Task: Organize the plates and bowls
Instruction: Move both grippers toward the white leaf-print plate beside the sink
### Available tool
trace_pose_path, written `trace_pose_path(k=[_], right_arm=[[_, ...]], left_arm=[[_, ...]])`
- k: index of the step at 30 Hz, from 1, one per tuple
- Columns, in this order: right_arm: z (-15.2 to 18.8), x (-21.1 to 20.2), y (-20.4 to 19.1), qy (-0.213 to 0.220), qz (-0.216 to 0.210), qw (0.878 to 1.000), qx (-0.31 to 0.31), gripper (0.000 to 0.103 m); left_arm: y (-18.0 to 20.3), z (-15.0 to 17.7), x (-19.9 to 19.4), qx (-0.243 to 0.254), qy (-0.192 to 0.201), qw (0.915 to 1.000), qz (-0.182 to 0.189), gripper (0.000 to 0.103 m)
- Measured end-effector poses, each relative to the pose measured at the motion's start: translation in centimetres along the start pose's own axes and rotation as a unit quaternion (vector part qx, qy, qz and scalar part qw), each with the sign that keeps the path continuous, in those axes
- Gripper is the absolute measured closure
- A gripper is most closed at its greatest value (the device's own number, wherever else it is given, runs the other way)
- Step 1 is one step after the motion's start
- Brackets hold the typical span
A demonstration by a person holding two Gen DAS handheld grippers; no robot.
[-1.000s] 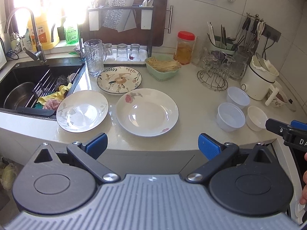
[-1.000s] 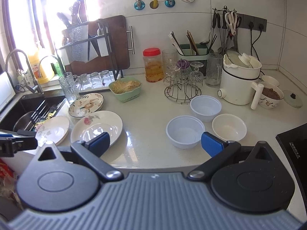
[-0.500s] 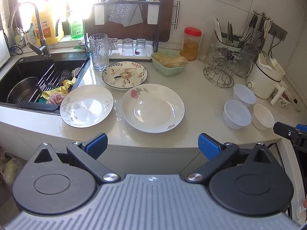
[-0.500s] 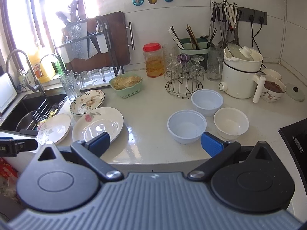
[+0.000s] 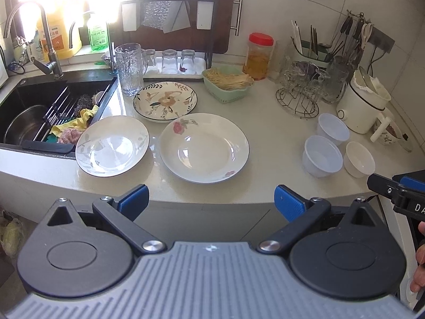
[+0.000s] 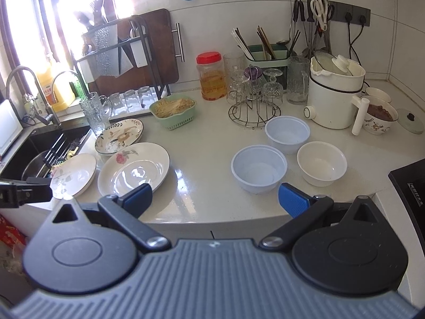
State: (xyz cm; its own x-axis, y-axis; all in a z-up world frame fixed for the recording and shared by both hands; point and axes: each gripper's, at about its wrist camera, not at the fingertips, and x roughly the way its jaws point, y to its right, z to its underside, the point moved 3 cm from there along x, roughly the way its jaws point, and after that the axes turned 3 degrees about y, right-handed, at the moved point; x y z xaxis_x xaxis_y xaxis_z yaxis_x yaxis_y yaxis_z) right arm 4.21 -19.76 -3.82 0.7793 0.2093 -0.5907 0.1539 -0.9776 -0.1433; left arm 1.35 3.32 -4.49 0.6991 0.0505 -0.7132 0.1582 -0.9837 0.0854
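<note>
Three plates lie on the pale counter: a leaf-print plate (image 5: 113, 146) (image 6: 73, 174) by the sink, a big rose-print plate (image 5: 204, 147) (image 6: 134, 168) in the middle, and a floral plate (image 5: 165, 100) (image 6: 119, 136) behind them. To the right stand two pale blue bowls (image 5: 322, 156) (image 5: 333, 129) (image 6: 259, 168) (image 6: 287, 134) and a white bowl (image 5: 358, 159) (image 6: 322, 163). My left gripper (image 5: 211, 202) hangs open in front of the counter edge, below the rose plate. My right gripper (image 6: 215, 198) is open too, near the edge before the nearer blue bowl. Neither holds anything.
A black sink (image 5: 34, 106) with a steel pot is at the left. A glass jug (image 5: 128, 69), green basket (image 5: 227, 85), red-lidded jar (image 5: 259, 55), wire glass rack (image 5: 300, 93) and white cooker (image 5: 365, 103) line the back. A black hob (image 6: 410, 186) is at the right.
Both grippers have risen and drawn back a little from the counter, so the plates and bowls sit lower and further off in view. Nothing on the counter has moved.
</note>
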Motion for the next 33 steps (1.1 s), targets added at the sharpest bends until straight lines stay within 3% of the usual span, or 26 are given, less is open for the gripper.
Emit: trace_pose_path(k=[18, 33], right_arm=[[0.6, -0.2, 0.2, 0.029, -0.006, 1.000, -0.009, 0.000], [1.8, 0.0, -0.8, 0.020, -0.012, 1.000, -0.004, 0.000]], left_arm=[[1.9, -0.1, 0.8, 0.029, -0.008, 0.9992, 0.026, 0.001], [1.6, -0.3, 1.5, 0.031, -0.013, 0.9992, 0.022, 0.001]])
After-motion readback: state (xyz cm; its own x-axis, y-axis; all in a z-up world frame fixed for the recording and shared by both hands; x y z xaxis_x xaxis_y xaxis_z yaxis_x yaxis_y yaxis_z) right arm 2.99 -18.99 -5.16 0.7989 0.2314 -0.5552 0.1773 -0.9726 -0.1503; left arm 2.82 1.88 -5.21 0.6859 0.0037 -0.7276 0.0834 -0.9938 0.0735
